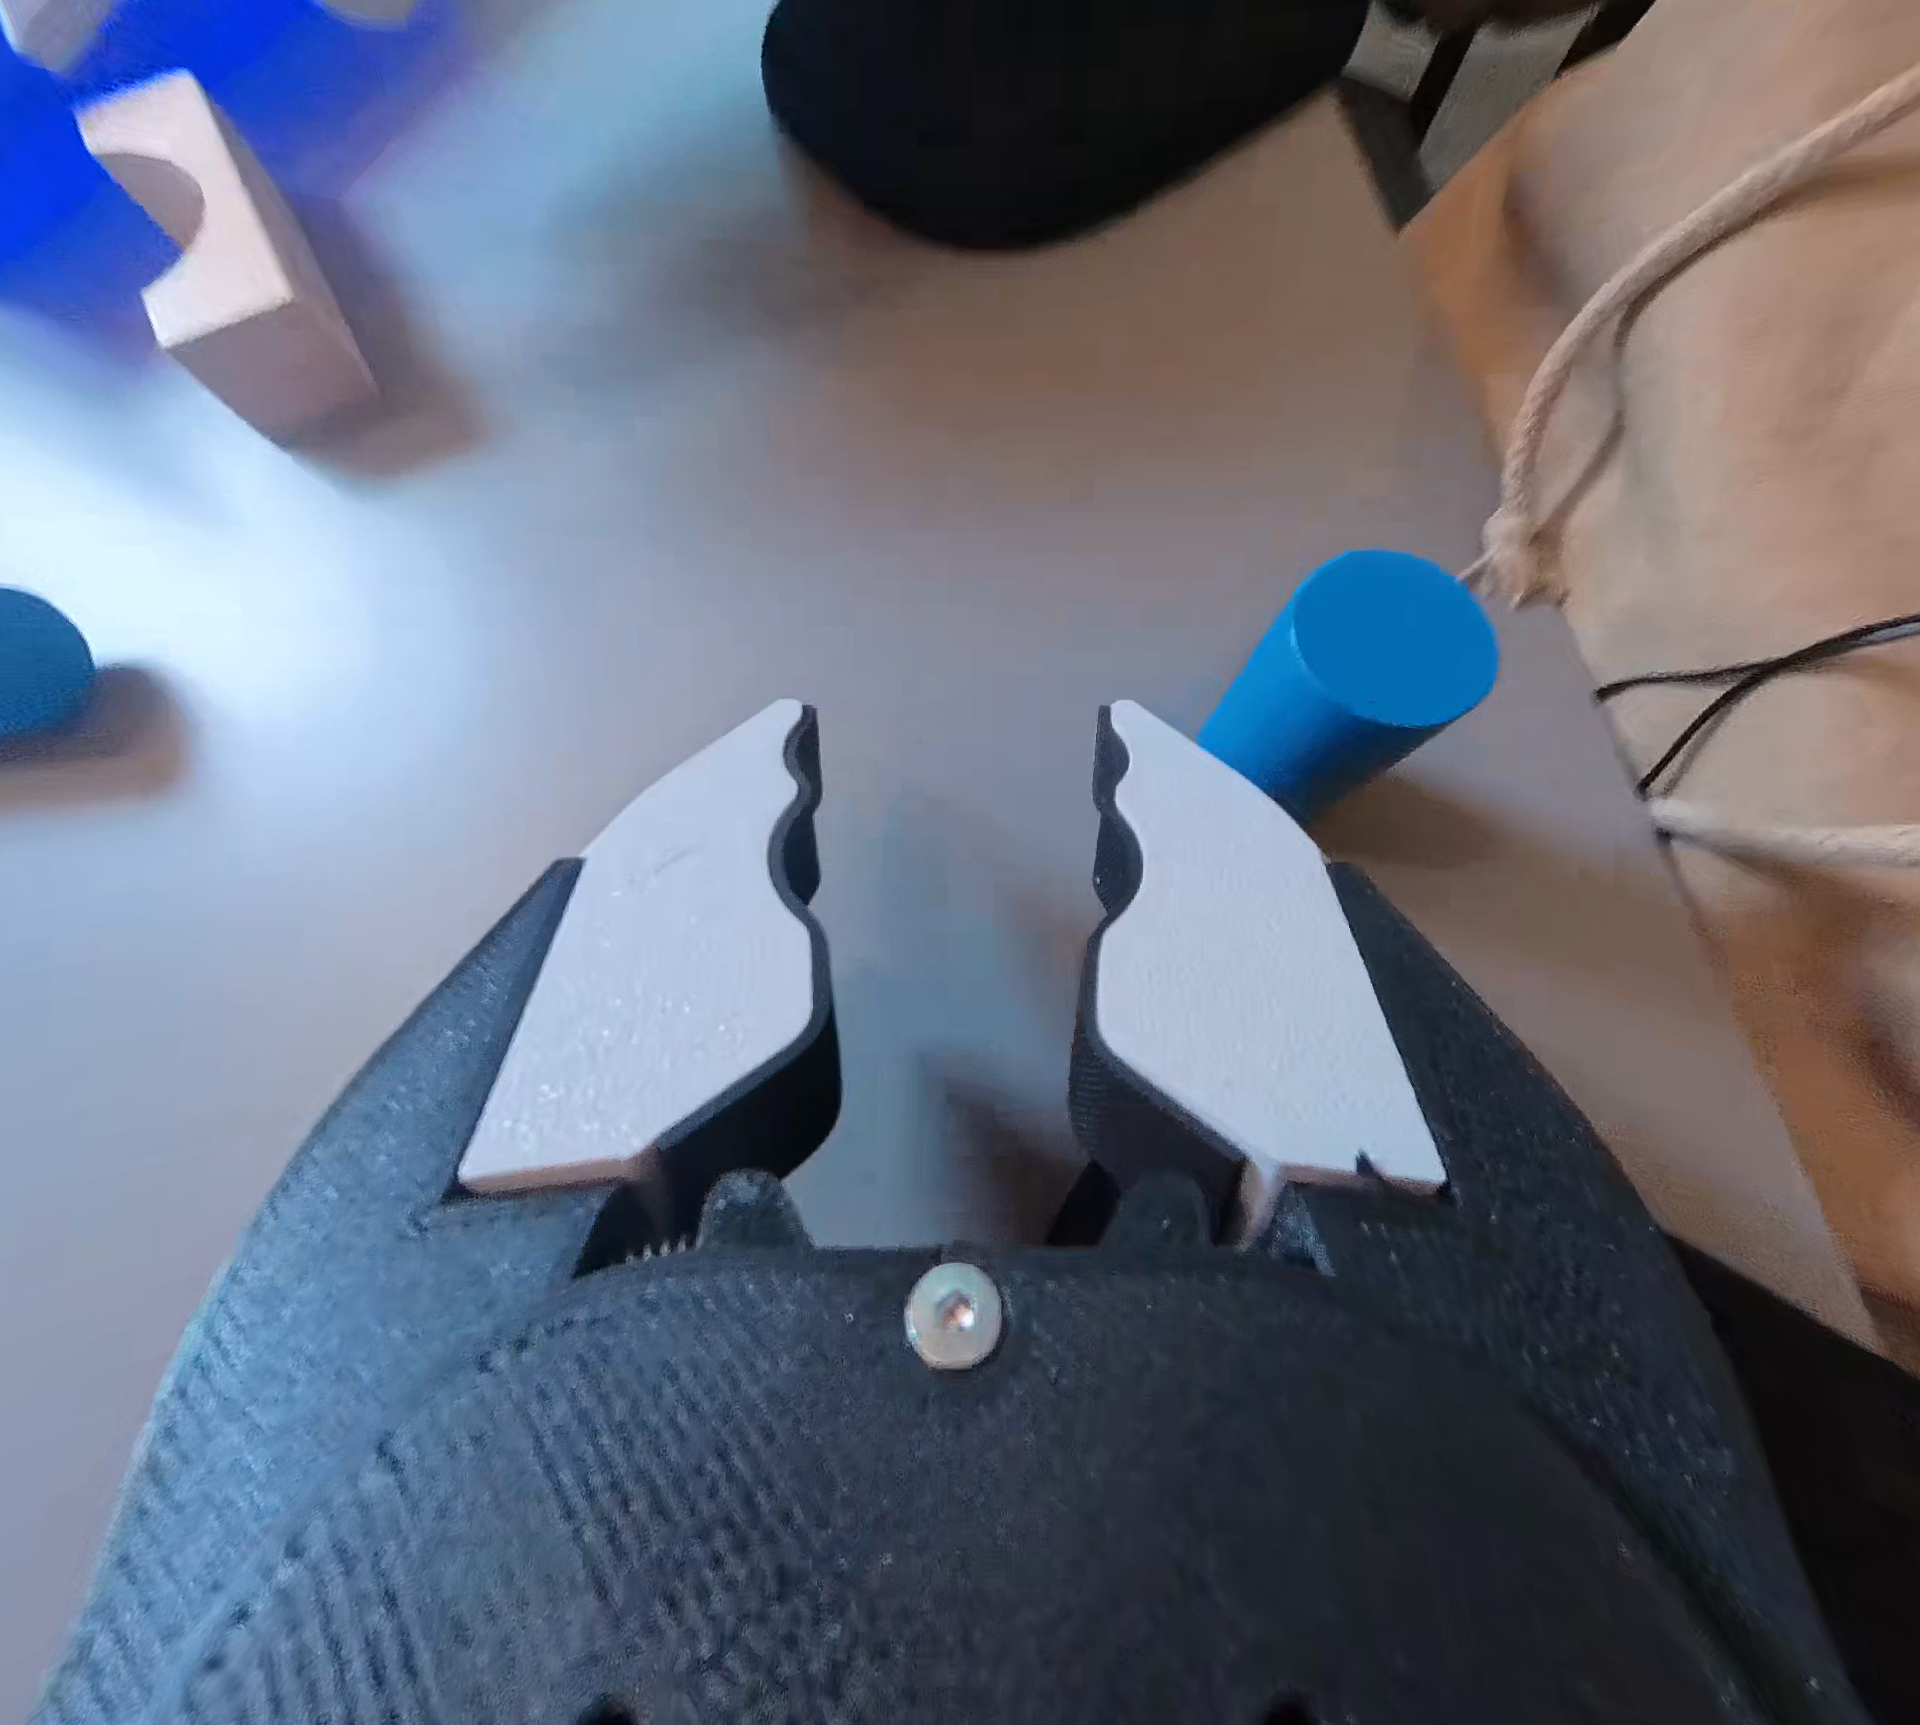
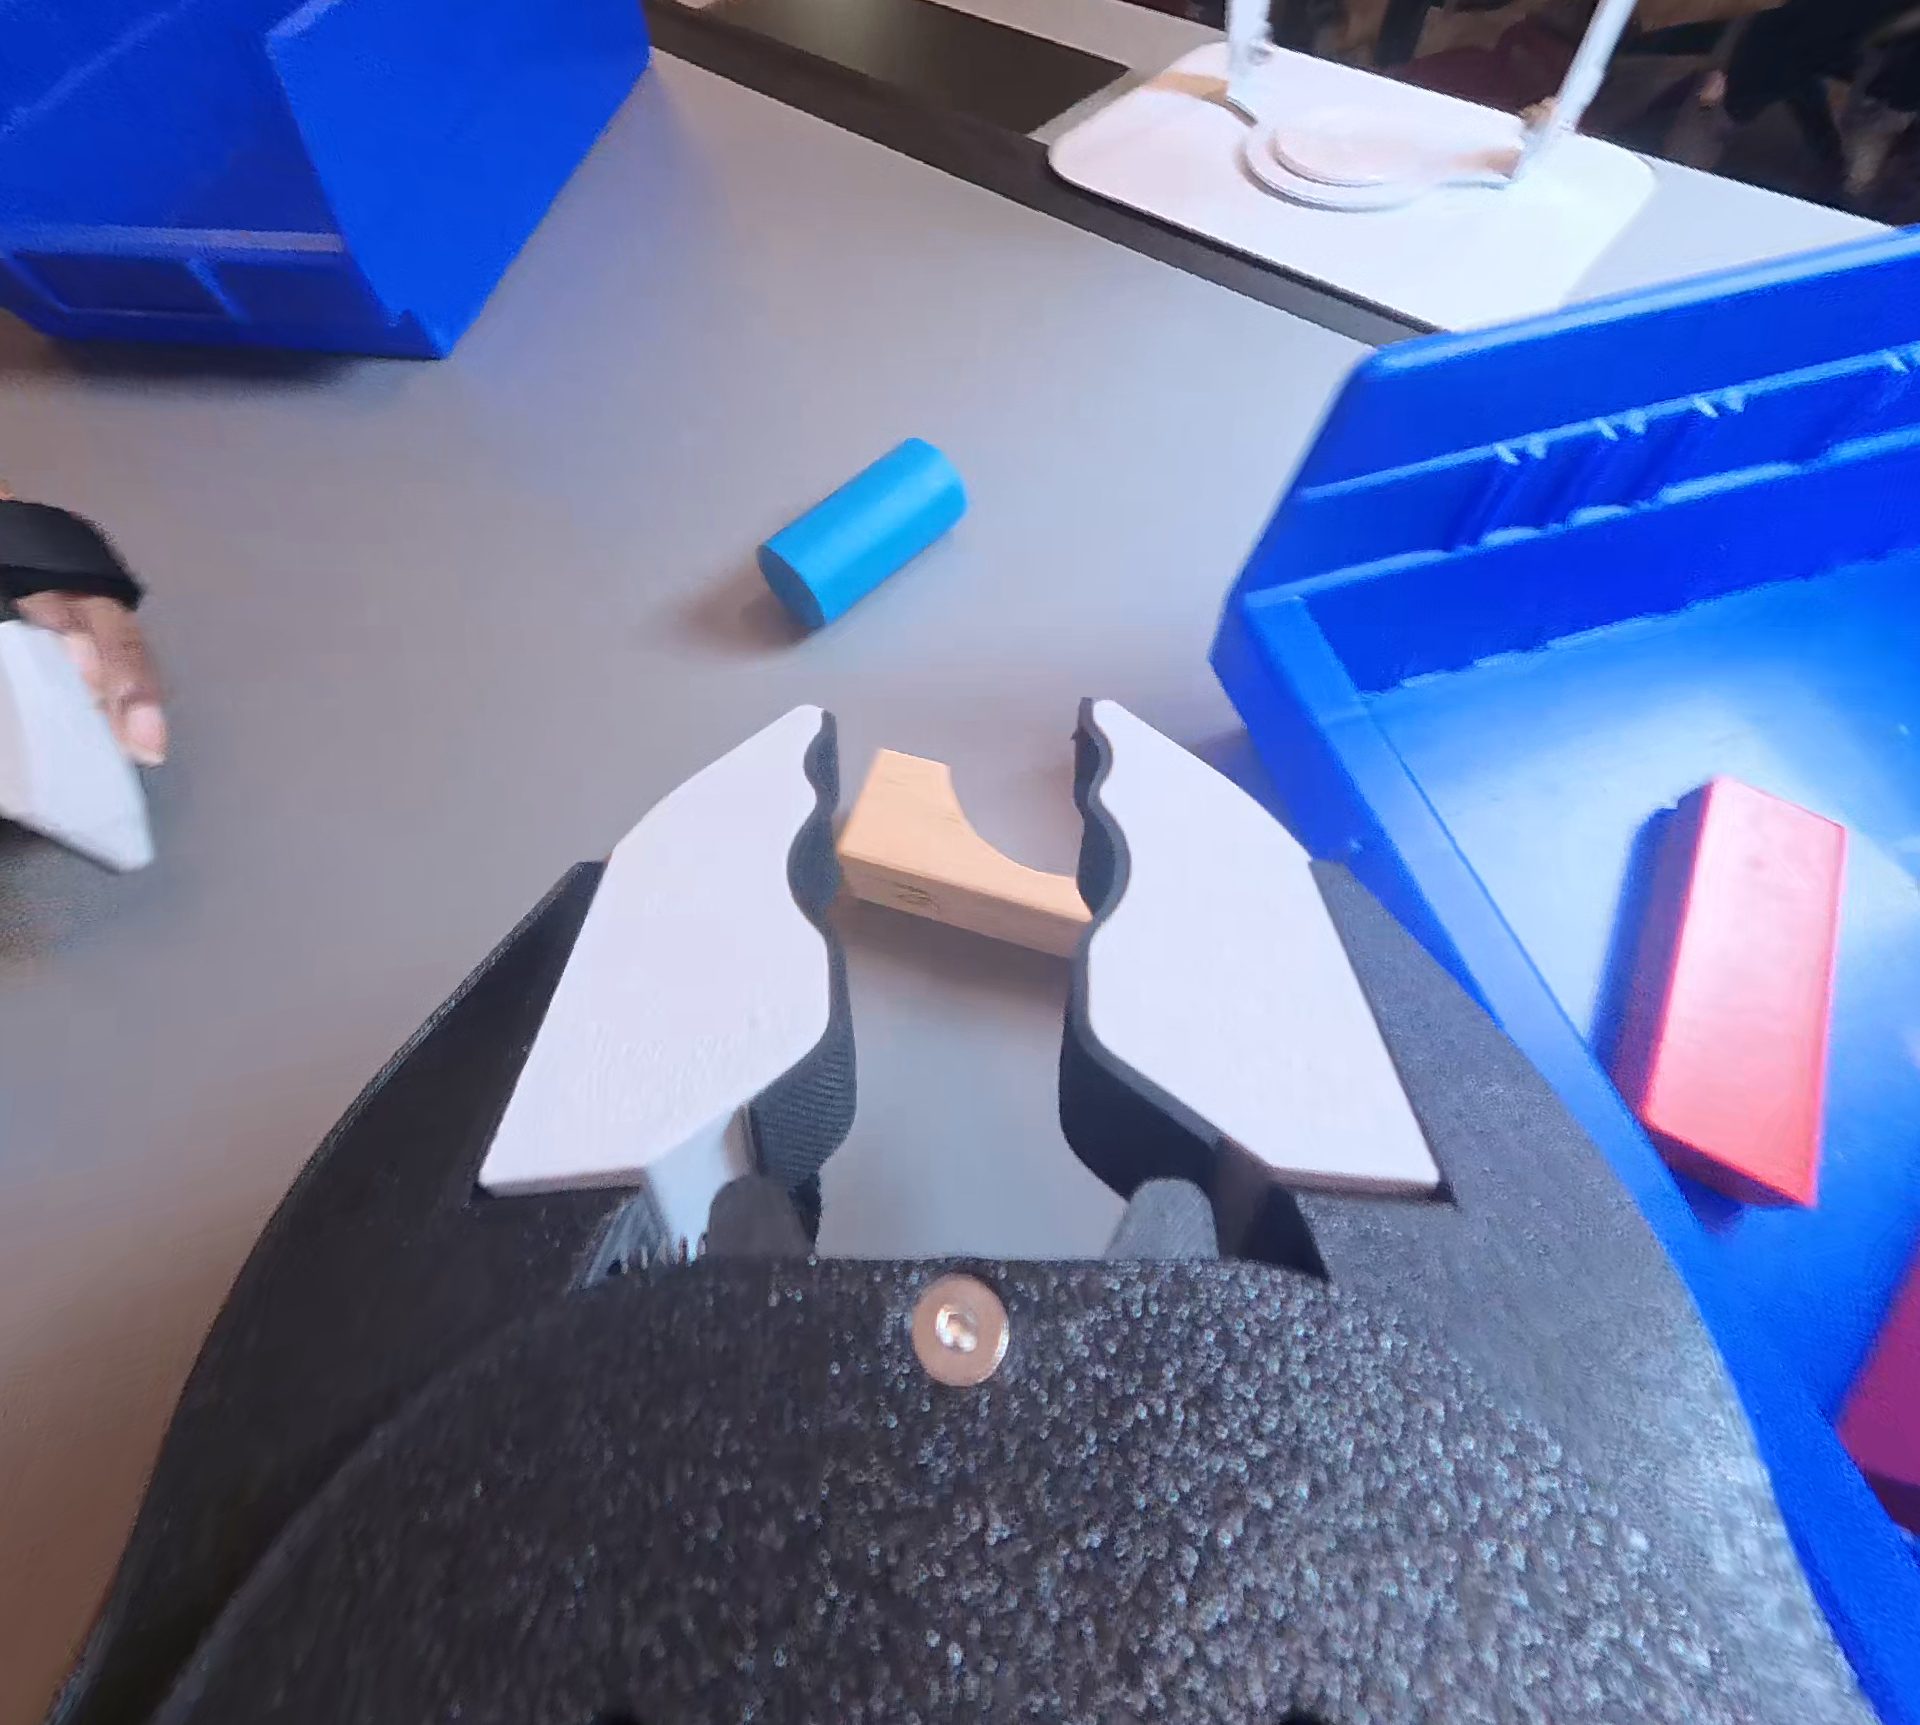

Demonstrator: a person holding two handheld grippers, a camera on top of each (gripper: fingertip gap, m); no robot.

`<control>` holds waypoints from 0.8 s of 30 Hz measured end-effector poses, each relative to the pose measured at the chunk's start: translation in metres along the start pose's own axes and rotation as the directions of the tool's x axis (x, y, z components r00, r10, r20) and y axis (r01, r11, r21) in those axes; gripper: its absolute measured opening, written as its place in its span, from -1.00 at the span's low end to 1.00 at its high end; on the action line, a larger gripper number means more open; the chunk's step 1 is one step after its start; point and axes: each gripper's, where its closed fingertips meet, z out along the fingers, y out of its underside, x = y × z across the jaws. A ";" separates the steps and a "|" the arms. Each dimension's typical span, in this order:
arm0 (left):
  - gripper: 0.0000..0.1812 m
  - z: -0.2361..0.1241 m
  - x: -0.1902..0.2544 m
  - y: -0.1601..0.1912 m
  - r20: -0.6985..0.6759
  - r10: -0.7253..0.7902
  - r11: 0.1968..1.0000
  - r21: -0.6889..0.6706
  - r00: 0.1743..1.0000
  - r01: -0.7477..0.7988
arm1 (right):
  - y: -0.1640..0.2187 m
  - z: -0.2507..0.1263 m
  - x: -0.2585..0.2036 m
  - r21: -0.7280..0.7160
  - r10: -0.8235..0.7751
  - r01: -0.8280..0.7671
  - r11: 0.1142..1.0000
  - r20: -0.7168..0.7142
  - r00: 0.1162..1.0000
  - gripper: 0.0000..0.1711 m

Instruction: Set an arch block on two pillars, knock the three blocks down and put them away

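Right gripper (image 2: 954,730) spread wide round arch block (image 2: 940,854), frame centre; left gripper (image 1: 956,730) released, blue cylinder (image 1: 1351,678) just right.

Left gripper (image 1: 956,740) gapes empty beside blue cylinder (image 1: 1351,678).

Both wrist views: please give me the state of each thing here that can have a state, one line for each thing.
left gripper: open, empty, over the table.
right gripper: open, fingers on either side of the arch block, not closed on it.
arch block: lying on the table.
blue cylinder: lying on its side.
second blue cylinder: also toppled.
blue bin: open, holding a red block.
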 end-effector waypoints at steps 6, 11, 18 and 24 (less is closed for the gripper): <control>-0.50 -0.012 -0.018 -0.009 0.088 -0.028 0.995 0.098 0.996 0.020 | -0.014 -0.043 -0.138 0.199 -0.260 0.174 0.964 0.592 0.763 -0.47; -0.53 -0.017 -0.038 -0.004 0.171 -0.068 0.993 0.111 0.983 0.049 | 0.037 -0.056 -0.224 0.149 -0.351 0.396 0.906 0.787 0.508 -0.36; -0.56 -0.022 -0.055 0.002 0.251 -0.099 0.991 0.116 0.963 0.072 | 0.070 -0.047 -0.267 0.124 -0.345 0.468 0.875 0.838 0.422 -0.62; -0.56 -0.028 -0.069 0.004 0.328 -0.120 0.988 0.129 0.937 0.081 | 0.011 -0.036 -0.217 0.202 -0.370 0.324 0.924 0.682 0.631 -0.62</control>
